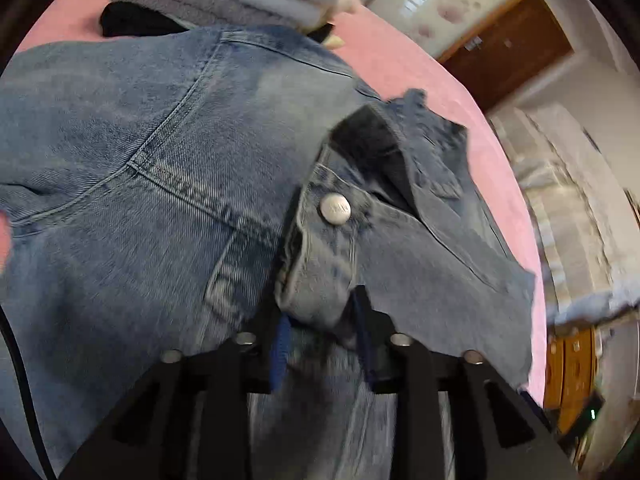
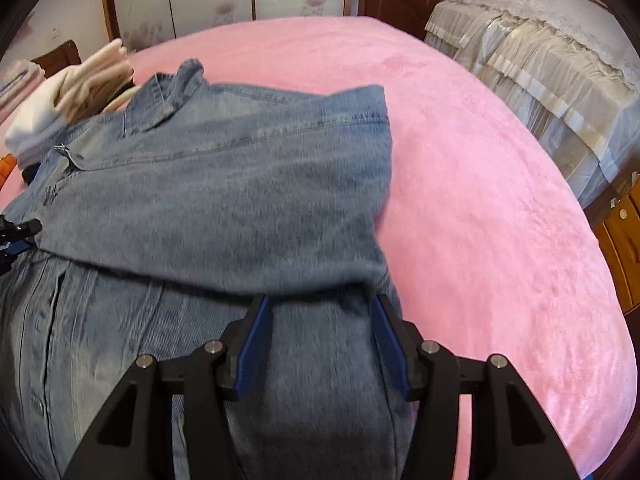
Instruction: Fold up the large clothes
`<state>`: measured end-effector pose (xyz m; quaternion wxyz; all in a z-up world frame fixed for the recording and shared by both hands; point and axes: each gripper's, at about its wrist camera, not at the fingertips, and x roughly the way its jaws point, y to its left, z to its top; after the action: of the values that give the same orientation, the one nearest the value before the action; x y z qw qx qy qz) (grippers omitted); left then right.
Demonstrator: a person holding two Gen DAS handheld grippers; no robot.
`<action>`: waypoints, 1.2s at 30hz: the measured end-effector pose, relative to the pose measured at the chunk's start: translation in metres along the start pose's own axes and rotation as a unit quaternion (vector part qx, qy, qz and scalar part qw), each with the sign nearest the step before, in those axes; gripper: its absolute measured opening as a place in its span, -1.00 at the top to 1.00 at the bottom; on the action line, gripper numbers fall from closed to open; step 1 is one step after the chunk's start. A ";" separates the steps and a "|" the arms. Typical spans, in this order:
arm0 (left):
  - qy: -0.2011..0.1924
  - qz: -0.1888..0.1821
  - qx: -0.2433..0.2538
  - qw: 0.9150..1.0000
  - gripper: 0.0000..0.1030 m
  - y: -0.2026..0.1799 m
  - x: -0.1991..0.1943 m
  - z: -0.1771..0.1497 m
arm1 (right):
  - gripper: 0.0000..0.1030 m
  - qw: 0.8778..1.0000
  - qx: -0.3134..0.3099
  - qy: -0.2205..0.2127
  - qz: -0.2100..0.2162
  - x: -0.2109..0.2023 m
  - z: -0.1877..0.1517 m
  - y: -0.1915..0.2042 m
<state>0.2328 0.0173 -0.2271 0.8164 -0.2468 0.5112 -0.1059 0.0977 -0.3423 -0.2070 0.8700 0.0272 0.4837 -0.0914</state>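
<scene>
- Left gripper (image 1: 320,312) first: its blue-padded fingers (image 1: 280,340) sit either side of a bunched denim cuff with a metal snap button (image 1: 335,209), the fabric running between them. It looks clamped on the denim jacket (image 1: 140,160), though blur keeps me from swearing the pads are tight.
- Right gripper (image 2: 318,320): jaws spread, fingers (image 2: 256,344) resting at the near fold edge of the jacket (image 2: 220,200) with cloth between them. Not pinched, I'd say.
- Outward: the jacket lies on the pink bed cover (image 2: 480,200), one panel already laid over the body.
- Progress, my call: roughly midway. One fold is down, the cuffed sleeve isn't yet tucked, and the final halving is still to do.
- Beyond the jacket's far edge, a stack of folded clothes (image 2: 72,92) waits.
- Only the left view shows button and cuff; only the right view shows the whole folded panel, the collar (image 2: 168,96) and the left gripper's tip beside the jacket's left edge.
</scene>
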 end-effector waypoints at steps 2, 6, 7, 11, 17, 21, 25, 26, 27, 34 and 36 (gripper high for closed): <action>0.003 -0.025 0.009 1.000 -0.16 -0.006 -0.013 0.003 | -0.03 1.000 0.006 0.003 0.018 -0.007 0.000 -0.005; -0.044 -0.056 0.034 0.997 -0.26 -0.022 -0.040 0.042 | -0.03 0.999 0.013 -0.022 0.032 -0.029 0.008 -0.010; -0.048 -0.045 0.037 0.997 -0.26 -0.026 -0.037 0.058 | -0.03 0.999 0.012 -0.028 0.028 -0.032 0.012 -0.008; -0.042 0.007 0.073 0.996 -0.25 -0.048 -0.004 0.114 | -0.03 0.998 0.018 -0.042 0.031 -0.033 0.025 -0.003; 0.061 0.127 0.134 0.981 0.19 -0.065 0.073 0.147 | -0.03 0.998 0.028 -0.038 0.039 -0.024 0.033 0.002; 0.079 0.128 0.164 0.975 0.29 -0.047 0.079 0.127 | -0.03 0.998 0.025 -0.033 0.037 -0.020 0.033 0.000; 0.083 0.091 0.151 0.981 0.29 -0.033 0.065 0.119 | -0.03 0.998 0.022 -0.030 0.042 -0.013 0.049 -0.007; 0.090 0.078 0.144 0.982 0.29 -0.030 0.063 0.119 | -0.03 0.998 0.024 -0.030 0.047 -0.012 0.054 -0.008; 0.093 0.069 0.138 0.984 0.29 -0.026 0.060 0.119 | -0.03 0.998 0.025 -0.028 0.057 -0.007 0.065 -0.013; 0.125 -0.022 0.089 0.988 0.10 0.001 0.052 0.120 | -0.03 0.994 0.068 -0.011 0.086 0.035 0.126 -0.047; 0.131 -0.032 0.095 0.986 0.08 0.006 0.055 0.118 | -0.03 0.994 0.077 -0.001 0.082 0.053 0.141 -0.054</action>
<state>0.3616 0.0338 -0.2314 0.7581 -0.1686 0.5935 -0.2114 0.2325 -0.4219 -0.1745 0.8705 0.1337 0.4702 -0.0571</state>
